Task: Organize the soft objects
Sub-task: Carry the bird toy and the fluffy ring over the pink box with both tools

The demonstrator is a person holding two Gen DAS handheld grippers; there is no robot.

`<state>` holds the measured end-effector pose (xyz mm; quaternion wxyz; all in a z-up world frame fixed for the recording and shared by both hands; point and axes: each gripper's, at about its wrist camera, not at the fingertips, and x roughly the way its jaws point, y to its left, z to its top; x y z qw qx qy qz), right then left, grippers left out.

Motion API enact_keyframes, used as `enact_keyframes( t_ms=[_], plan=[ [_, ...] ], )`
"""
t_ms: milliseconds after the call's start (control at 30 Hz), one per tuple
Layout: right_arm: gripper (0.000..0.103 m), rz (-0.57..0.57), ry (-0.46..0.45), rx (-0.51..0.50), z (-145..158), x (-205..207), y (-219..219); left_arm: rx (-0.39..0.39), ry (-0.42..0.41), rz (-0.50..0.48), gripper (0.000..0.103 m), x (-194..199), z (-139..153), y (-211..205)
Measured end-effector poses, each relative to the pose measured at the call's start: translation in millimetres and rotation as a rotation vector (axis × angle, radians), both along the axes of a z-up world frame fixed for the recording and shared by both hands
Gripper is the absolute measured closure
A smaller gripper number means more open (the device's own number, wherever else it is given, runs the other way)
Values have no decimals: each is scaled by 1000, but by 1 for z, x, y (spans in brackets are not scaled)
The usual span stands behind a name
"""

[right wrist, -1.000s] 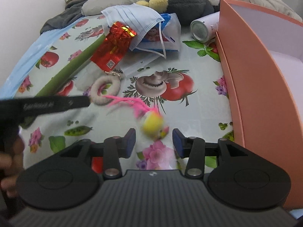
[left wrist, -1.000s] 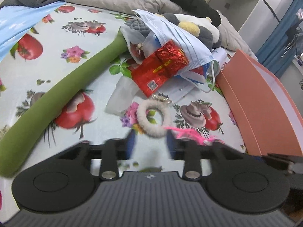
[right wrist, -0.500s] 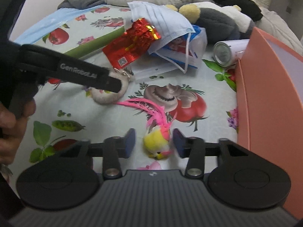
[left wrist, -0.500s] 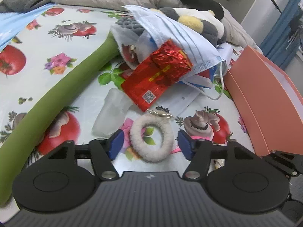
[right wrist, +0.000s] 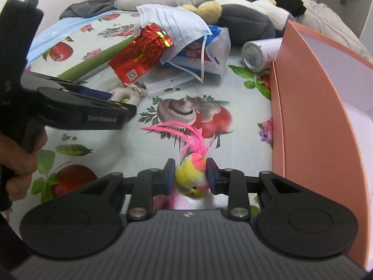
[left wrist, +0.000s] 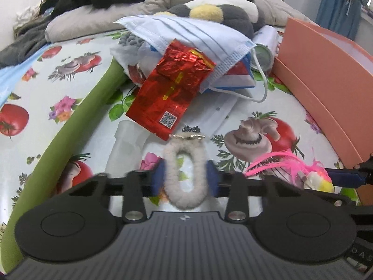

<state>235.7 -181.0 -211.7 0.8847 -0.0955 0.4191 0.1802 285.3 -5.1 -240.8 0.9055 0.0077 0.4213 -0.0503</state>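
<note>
My left gripper (left wrist: 185, 178) is shut on a fluffy white ring (left wrist: 173, 163), squeezed into a tall oval between the blue pads. My right gripper (right wrist: 188, 178) is shut on a yellow plush bird (right wrist: 189, 175) with pink feathers (right wrist: 184, 131). The bird also shows in the left wrist view (left wrist: 319, 180), and the ring in the right wrist view (right wrist: 124, 93). The left gripper body (right wrist: 70, 109) lies at the left of the right wrist view.
An orange box (right wrist: 321, 107) stands open at the right. Behind lie a red foil packet (left wrist: 172, 93), a blue face mask (left wrist: 186, 35), a plush toy (left wrist: 214, 11), a white can (right wrist: 258, 52) and a long green tube (left wrist: 70, 126) on the patterned cloth.
Both grippers have closed: the left on the white ring, squeezing it narrow, the right on the yellow bird. Both moved forward over their objects.
</note>
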Motion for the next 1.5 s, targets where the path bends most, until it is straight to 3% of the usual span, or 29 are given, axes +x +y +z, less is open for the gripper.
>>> enact_keyframes(
  t_ms=[100,400,967,1500],
  plan=[
    [71,-15,7,8,-2,-3,-1,-20,1,-8,88,-3,2,0],
    [71,-52,-6,53,12,-17,-9,-144,-4,52,89,-39,26,6],
    [71,-69,-118,94,81,-72,-12,-269,-100,134,89,-125,104,21],
    [71,-96,-225,209,145,-108,-23,-330,-251,128,89,-182,178,26]
  ],
)
